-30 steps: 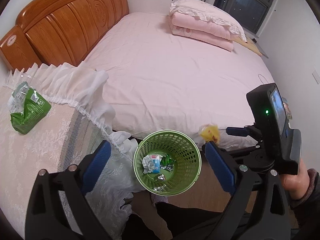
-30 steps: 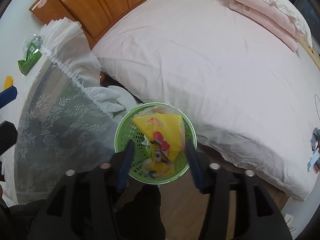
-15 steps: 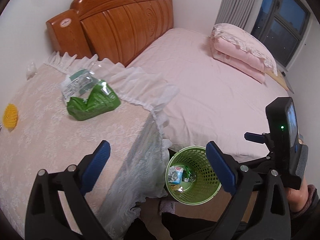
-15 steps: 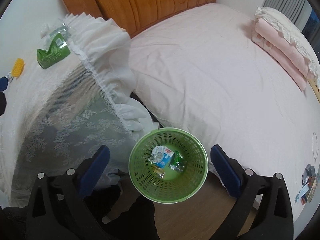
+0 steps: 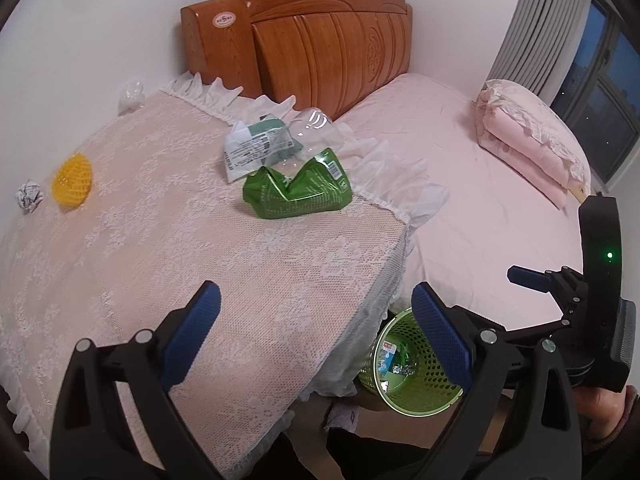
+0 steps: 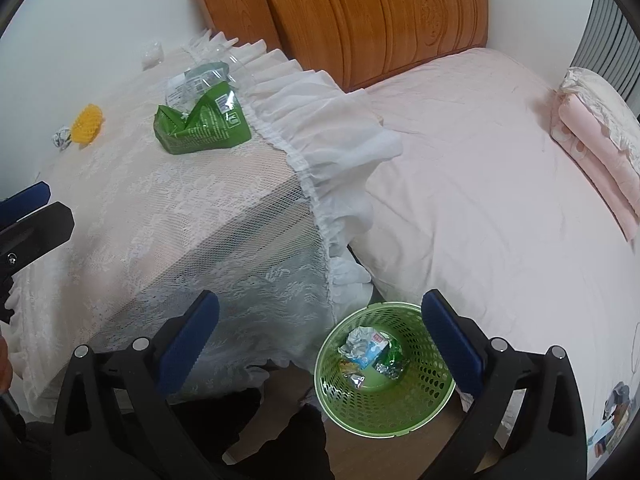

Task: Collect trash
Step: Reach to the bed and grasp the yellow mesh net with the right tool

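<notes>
A green snack bag (image 5: pixel 298 190) lies on the lace-covered table (image 5: pixel 160 272), with a clear plastic bottle (image 5: pixel 276 140) just behind it. A yellow foam net (image 5: pixel 73 179) and a crumpled paper ball (image 5: pixel 29 196) lie at the table's left. The green basket (image 6: pixel 386 368) stands on the floor between table and bed, with several wrappers inside. My left gripper (image 5: pixel 316 336) is open and empty above the table's near corner. My right gripper (image 6: pixel 320 340) is open and empty, above the basket's left side.
The pink bed (image 6: pixel 480 160) with a wooden headboard (image 5: pixel 320 40) fills the right side. Folded pink bedding (image 5: pixel 532 144) lies at its far end. A white crumpled item (image 5: pixel 131 96) sits at the table's back corner by the wall.
My right gripper has opened and let go of the yellow wrapper over the basket. Both grippers have risen and swung left toward the table, bringing its trash into view.
</notes>
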Demonstrator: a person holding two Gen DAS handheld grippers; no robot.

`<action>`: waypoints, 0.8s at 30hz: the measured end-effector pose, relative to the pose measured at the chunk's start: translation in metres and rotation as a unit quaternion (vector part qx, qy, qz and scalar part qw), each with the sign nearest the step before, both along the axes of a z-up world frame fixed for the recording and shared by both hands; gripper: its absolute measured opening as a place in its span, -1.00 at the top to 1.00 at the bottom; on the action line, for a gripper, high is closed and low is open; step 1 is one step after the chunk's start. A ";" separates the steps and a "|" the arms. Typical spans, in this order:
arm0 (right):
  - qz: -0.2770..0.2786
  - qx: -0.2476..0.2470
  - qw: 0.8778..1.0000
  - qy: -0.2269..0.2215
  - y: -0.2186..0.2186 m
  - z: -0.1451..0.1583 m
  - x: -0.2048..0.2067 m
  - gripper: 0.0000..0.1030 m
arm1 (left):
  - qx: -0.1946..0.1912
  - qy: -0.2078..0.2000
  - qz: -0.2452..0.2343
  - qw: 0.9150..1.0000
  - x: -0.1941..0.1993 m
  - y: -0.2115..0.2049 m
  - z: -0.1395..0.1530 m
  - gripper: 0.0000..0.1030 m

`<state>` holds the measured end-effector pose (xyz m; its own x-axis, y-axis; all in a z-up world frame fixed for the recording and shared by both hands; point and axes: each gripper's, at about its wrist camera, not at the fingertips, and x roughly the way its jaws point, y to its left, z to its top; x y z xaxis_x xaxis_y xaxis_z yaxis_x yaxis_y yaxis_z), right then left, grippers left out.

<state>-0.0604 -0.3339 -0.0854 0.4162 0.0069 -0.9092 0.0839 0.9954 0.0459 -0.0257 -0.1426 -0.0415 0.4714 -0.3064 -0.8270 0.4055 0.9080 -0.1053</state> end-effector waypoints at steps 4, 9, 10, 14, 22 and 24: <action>0.016 0.003 1.000 -0.005 0.014 0.006 0.007 -0.95 | 0.000 -0.002 0.032 0.999 0.006 0.022 0.001 -0.78; 0.052 -0.001 0.998 -0.019 0.043 0.019 0.025 -0.95 | 0.004 -0.009 0.090 0.996 0.026 0.069 0.005 -0.79; 0.059 0.001 0.998 -0.022 0.051 0.022 0.031 -0.95 | 0.007 -0.012 0.103 0.995 0.031 0.080 0.006 -0.78; 0.087 0.008 0.995 -0.038 0.085 0.035 0.056 -0.95 | 0.012 -0.021 0.160 0.987 0.049 0.131 0.010 -0.79; 0.169 0.021 0.984 -0.055 0.195 0.047 0.136 -0.95 | 0.041 -0.027 0.257 0.965 0.103 0.245 0.006 -0.79; 0.187 0.020 0.981 -0.055 0.226 0.046 0.158 -0.95 | 0.036 -0.026 0.277 0.960 0.121 0.273 0.004 -0.79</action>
<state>0.0979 -0.1075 -0.0392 0.4730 0.2135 -0.8548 -0.2951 0.9526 0.0747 0.0957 0.1306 -0.0374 0.5863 0.0612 -0.8078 -0.1393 0.9899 -0.0261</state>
